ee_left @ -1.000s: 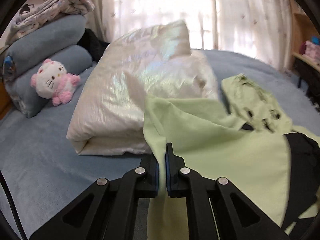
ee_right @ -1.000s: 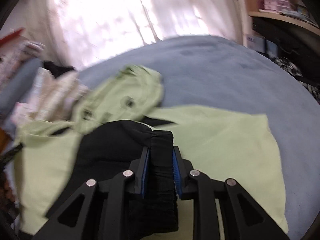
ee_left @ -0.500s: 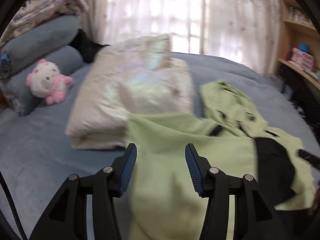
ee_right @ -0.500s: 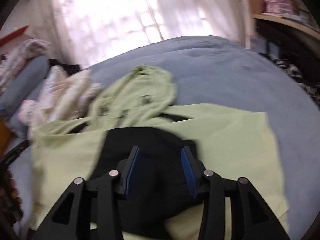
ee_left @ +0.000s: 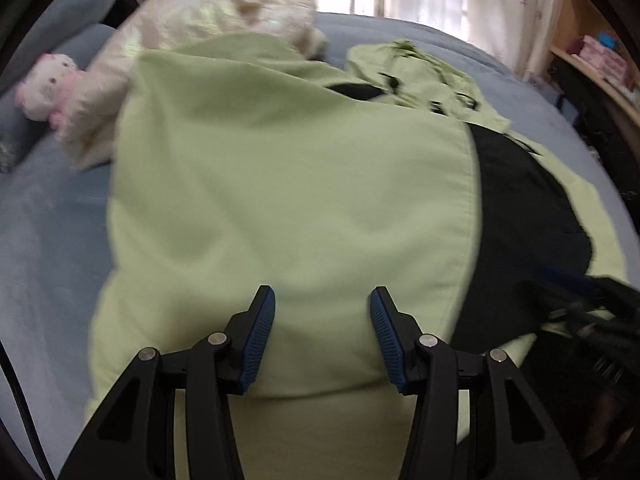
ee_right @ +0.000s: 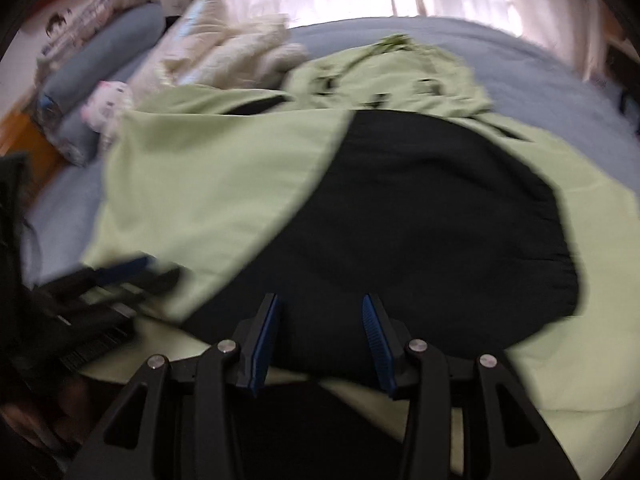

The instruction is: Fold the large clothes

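A large light-green garment (ee_left: 280, 184) with a black panel (ee_left: 520, 216) lies spread on the blue bed; it also shows in the right wrist view (ee_right: 208, 184), black panel (ee_right: 420, 216) in the middle. Its hood with dark marks (ee_left: 416, 76) lies at the far end. My left gripper (ee_left: 322, 308) is open and empty just above the green fold. My right gripper (ee_right: 320, 314) is open and empty over the near edge of the black panel. Each gripper shows blurred at the other view's edge.
A cream folded quilt (ee_left: 208, 16) lies behind the garment. A pink-and-white plush toy (ee_left: 44, 84) and blue pillows (ee_right: 100, 52) sit at the left. Blue bed cover (ee_left: 44, 240) surrounds the garment. A shelf (ee_left: 600, 64) stands at the right, curtains behind.
Both grippers went from shut on the garment to open, releasing it. The green side now lies folded over the middle and both grippers have moved in lower over the cloth.
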A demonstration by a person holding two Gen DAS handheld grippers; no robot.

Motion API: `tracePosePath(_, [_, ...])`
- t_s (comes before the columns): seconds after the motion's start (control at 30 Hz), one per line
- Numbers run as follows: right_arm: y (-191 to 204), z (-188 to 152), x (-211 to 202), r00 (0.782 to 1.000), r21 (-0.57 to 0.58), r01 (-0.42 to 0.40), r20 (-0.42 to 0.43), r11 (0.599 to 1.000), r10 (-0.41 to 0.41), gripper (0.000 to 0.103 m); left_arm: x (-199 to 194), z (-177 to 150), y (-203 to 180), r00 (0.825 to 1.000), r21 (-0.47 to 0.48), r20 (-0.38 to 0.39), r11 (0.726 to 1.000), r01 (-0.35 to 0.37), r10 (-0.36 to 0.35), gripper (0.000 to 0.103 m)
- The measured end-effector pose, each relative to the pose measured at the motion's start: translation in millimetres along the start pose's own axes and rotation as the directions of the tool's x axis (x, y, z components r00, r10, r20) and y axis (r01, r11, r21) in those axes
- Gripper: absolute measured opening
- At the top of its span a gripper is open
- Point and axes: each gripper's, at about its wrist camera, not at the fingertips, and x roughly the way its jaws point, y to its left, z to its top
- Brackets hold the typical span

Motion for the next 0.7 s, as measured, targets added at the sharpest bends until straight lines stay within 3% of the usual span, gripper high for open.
tracePosePath(0.1, [-49, -5, -7, 0.995, 0.075, 0.099, 0.011, 0.992, -0.100, 0.043, 1, 3, 22, 0.999, -0.037, 0.002, 0.999, -0.033, 0.033, 0.049])
tracePosePath(0.23, [-87, -9, -21, 1.000, 0.191, -0.020, 0.027, 0.981, 0.015, 0.037, -1, 4, 46, 0.997, -0.054, 0.008, 0.996, -0.077, 0.078, 0.049])
tracePosePath(0.37, [-76, -4, -27, 0.999, 0.186, 0.000, 0.039, 0.983, -0.007, 0.039, -10, 9, 48, 0.996, -0.073, 0.009, 0.994, -0.086, 0.087, 0.049])
tracePosePath(0.7, [-17, 61, 0, 0.986, 0.147, -0.133, 0.117, 0.980, 0.116, 0.039, 0, 59, -8, 0.998, -0.013, 0.069, 1.000, 0.011, -0.010, 0.049])
